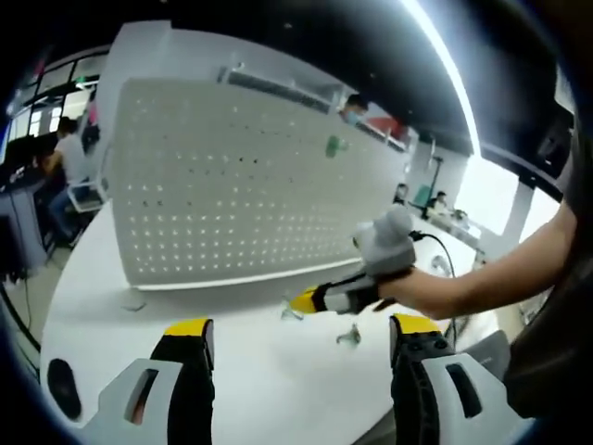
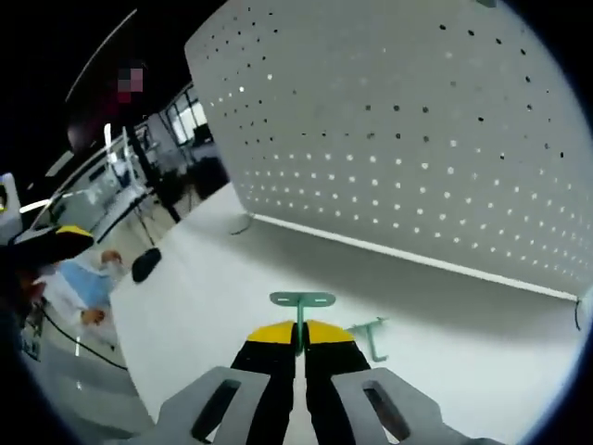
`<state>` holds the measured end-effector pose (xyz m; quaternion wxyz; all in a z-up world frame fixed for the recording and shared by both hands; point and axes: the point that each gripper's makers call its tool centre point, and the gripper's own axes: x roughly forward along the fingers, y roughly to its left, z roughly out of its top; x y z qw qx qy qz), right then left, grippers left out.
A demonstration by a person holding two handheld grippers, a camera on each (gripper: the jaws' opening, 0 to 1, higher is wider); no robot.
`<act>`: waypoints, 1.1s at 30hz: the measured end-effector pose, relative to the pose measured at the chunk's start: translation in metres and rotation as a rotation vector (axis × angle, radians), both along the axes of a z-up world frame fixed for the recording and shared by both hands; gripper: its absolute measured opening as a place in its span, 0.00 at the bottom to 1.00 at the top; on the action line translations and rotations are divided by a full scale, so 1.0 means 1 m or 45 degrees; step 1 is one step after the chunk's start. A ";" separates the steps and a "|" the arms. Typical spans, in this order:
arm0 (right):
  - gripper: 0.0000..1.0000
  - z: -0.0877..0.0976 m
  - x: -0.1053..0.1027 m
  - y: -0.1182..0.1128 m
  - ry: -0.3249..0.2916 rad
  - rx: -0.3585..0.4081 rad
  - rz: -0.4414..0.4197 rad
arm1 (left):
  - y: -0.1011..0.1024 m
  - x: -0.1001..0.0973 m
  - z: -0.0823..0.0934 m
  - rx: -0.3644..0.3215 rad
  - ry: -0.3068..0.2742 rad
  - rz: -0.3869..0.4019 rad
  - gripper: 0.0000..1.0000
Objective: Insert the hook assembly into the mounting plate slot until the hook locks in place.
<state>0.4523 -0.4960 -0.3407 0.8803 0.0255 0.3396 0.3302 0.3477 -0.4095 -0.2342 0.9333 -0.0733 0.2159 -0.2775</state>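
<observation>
The white pegboard (image 1: 250,176) stands upright on the white table (image 1: 269,389), with one green hook (image 1: 335,145) hanging high on it. My left gripper (image 1: 301,326) is open and holds nothing. In front of it a hand holds my right gripper (image 1: 306,301) low over the table. In the right gripper view, the right gripper (image 2: 299,336) is shut on a green hook (image 2: 302,301), whose T-shaped end sticks out towards the pegboard (image 2: 417,139). A second loose hook (image 2: 371,336) lies on the table just right of the jaws, and it appears again as the loose hook (image 1: 349,336) in the left gripper view.
A black oval object (image 2: 145,264) lies on the table near its left edge, and shows too as the black object (image 1: 62,385). A cable (image 1: 445,255) runs over the table's right side. People sit at desks in the background (image 1: 65,158).
</observation>
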 end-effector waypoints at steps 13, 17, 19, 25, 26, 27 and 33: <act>0.00 0.050 -0.031 -0.010 0.010 0.233 -0.016 | -0.004 0.009 0.003 -0.042 -0.042 0.007 0.71; 0.00 0.055 -0.043 -0.016 -0.023 0.194 0.009 | -0.011 0.009 0.001 -0.048 -0.034 -0.015 0.70; 0.00 0.057 -0.053 -0.017 -0.014 0.193 0.027 | -0.016 0.008 0.003 -0.048 -0.052 -0.035 0.69; 0.00 0.062 -0.074 -0.018 0.043 0.261 0.033 | -0.028 0.007 0.000 -0.055 -0.057 -0.083 0.64; 0.00 0.062 -0.077 -0.017 0.046 0.278 0.033 | -0.030 0.007 0.001 -0.064 -0.057 -0.093 0.62; 0.00 0.061 -0.080 -0.016 0.063 0.301 0.034 | -0.031 0.007 0.000 -0.070 -0.055 -0.098 0.60; 0.00 0.064 -0.092 -0.016 0.148 0.429 -0.017 | -0.042 0.005 -0.005 -0.067 -0.046 -0.149 0.54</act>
